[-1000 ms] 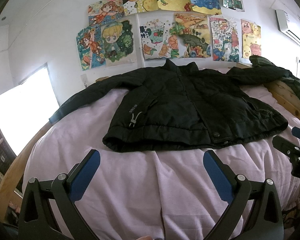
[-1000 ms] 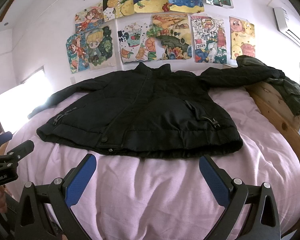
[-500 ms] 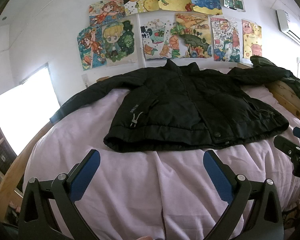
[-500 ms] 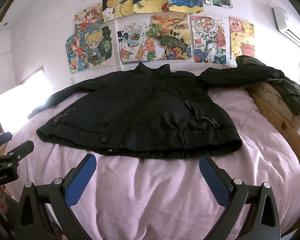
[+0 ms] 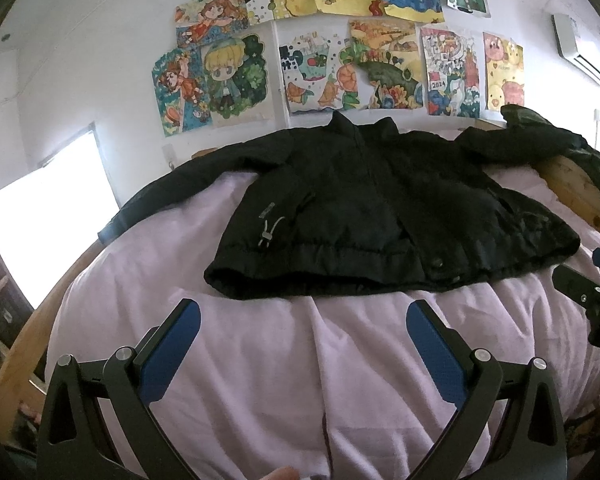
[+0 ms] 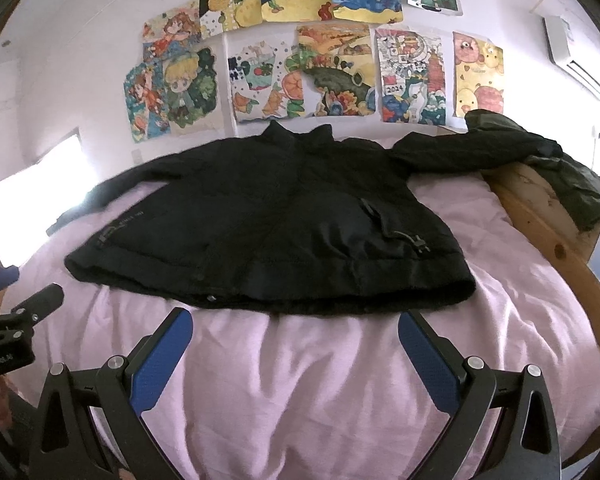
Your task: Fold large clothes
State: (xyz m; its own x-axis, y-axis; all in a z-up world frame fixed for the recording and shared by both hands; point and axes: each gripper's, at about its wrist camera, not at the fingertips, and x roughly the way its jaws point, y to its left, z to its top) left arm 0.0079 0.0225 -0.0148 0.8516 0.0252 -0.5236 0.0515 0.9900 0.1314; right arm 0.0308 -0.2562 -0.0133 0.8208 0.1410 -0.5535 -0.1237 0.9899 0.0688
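Tongs first: your left gripper (image 5: 303,322) is spread wide with nothing between its blue pads (image 5: 171,354), hanging over the pink bedsheet (image 5: 260,380) just short of the jacket's hem, and your right gripper (image 6: 296,330) is likewise released and empty, its blue pads (image 6: 162,364) apart over the same sheet. Compared with a second ago, both have crept forward a little: in the right wrist view the hem now sits nearly level with the fingertips, where before a clear strip of sheet lay between them, and in the left wrist view the jacket has grown slightly larger and lower in the frame. Neither gripper touches the cloth. The black jacket (image 6: 268,224) has not moved; it lies flat and front-up across the middle of the bed, collar toward the wall, zipped or closed down the front, with one sleeve stretched out toward the bright window (image 5: 44,216) and the other reaching to the wooden bed rail (image 6: 540,216), where a dark green garment (image 6: 576,184) is draped. From the left wrist view you can see your right gripper at the right edge, beside the jacket's corner. Colourful drawings (image 6: 332,76) cover the white wall beyond the collar, and an air conditioner (image 6: 572,60) sits high on the right.
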